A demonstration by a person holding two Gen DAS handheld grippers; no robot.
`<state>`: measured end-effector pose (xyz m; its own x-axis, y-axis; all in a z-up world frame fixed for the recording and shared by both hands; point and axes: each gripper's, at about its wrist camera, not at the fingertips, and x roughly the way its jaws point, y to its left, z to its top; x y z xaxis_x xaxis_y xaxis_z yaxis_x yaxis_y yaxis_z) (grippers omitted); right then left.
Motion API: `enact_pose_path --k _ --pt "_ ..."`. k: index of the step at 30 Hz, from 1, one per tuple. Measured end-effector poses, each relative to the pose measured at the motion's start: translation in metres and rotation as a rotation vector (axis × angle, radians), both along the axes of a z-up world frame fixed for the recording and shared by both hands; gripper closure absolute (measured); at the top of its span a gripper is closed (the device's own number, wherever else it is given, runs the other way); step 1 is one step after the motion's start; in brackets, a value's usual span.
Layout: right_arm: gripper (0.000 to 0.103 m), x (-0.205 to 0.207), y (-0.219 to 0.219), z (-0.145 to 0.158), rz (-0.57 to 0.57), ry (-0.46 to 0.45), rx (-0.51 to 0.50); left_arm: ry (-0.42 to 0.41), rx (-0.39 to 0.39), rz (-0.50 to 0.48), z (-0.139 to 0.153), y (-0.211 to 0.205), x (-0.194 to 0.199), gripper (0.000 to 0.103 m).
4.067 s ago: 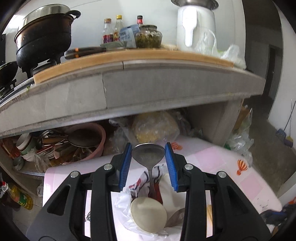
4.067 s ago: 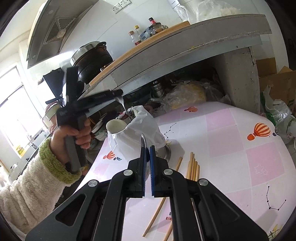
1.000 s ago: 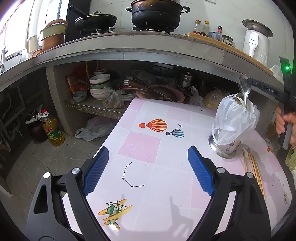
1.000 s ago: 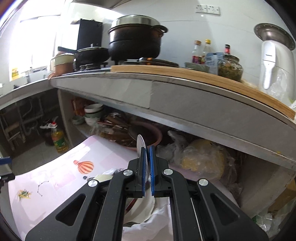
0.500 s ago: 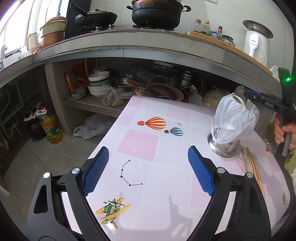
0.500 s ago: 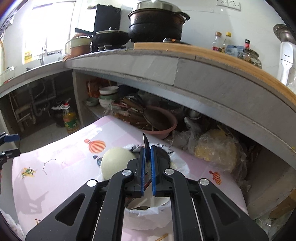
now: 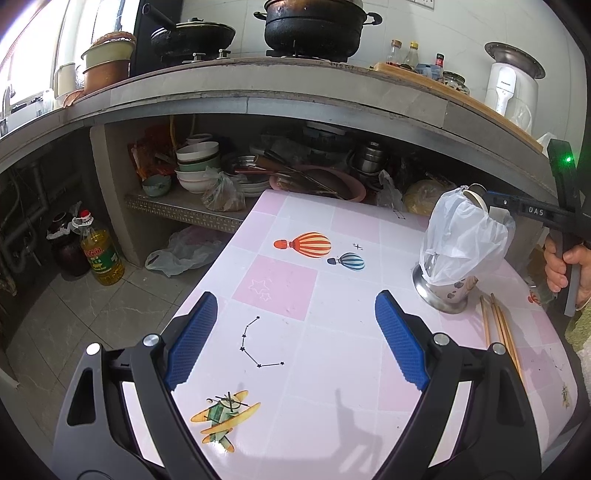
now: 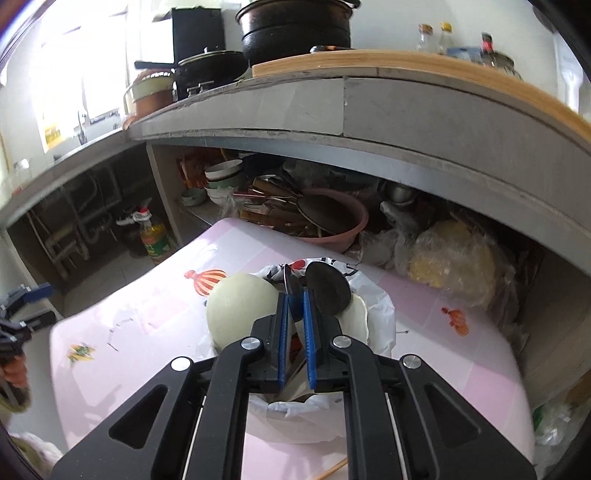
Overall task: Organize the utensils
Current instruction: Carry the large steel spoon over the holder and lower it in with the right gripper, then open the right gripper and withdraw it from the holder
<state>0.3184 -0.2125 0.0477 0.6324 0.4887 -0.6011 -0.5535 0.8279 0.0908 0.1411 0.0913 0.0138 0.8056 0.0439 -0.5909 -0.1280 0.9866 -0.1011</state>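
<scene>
Right hand-held gripper (image 8: 295, 299) pinches a spoon (image 8: 291, 286) inside bag-lined holder (image 7: 441, 295) (left hand-held gripper (image 7: 295, 332) released).

2 grippers (image 7: 295, 339) (image 8: 295, 317), 1 holder (image 7: 443, 295) lower right, 1 bag (image 7: 465, 236), 3 chopsticks (image 7: 498, 325) at least, 2 balloon prints (image 7: 306, 244), 2 pots (image 7: 314, 26) top, 1 oil bottle (image 7: 98, 251) left, 3 spoon bowls (image 8: 240, 310) in holder

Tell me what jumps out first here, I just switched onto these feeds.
The right gripper sits over the bag-lined metal utensil holder at the pink table's right side, shut on a metal spoon among pale spoons already in it. The left gripper hangs wide open and empty over the table, and loose chopsticks lie beside the holder.
</scene>
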Motion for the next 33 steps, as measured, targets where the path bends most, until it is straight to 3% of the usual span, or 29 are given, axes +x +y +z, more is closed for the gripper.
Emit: enact_pose_path --k 1,3,8,11,17,20,23,30,33 --pt "0.09 -0.001 -0.002 0.001 -0.003 -0.001 0.01 0.0 -0.001 0.0 0.0 0.0 -0.001 0.02" --pt "0.075 -0.004 -0.007 0.007 -0.013 -0.005 0.046 -0.005 -0.006 0.001 0.001 0.0 -0.002 0.02" --pt "0.066 -0.022 -0.024 0.029 -0.052 -0.033 0.137 -0.02 -0.016 -0.003 0.006 -0.001 -0.011 0.02" --pt "0.051 -0.043 -0.038 0.046 -0.095 -0.046 0.189 -0.032 -0.023 -0.012 0.009 -0.003 -0.018 0.02" --pt "0.023 -0.112 -0.061 0.057 -0.238 -0.09 0.145 -0.025 -0.035 -0.065 0.009 -0.014 -0.027 0.02" --pt "0.015 -0.145 -0.074 0.043 -0.302 -0.047 0.115 0.002 -0.039 -0.105 0.002 -0.025 -0.03 0.02" --pt "0.013 -0.173 -0.089 0.017 -0.374 0.03 0.103 0.047 -0.041 -0.135 -0.007 -0.034 -0.03 0.02" --pt "0.011 -0.222 -0.124 -0.077 -0.61 0.292 0.101 0.211 -0.016 -0.25 -0.053 -0.082 -0.023 0.019" --pt "0.011 -0.231 -0.132 -0.103 -0.688 0.357 0.089 0.263 0.022 -0.299 -0.073 -0.103 -0.019 0.019"
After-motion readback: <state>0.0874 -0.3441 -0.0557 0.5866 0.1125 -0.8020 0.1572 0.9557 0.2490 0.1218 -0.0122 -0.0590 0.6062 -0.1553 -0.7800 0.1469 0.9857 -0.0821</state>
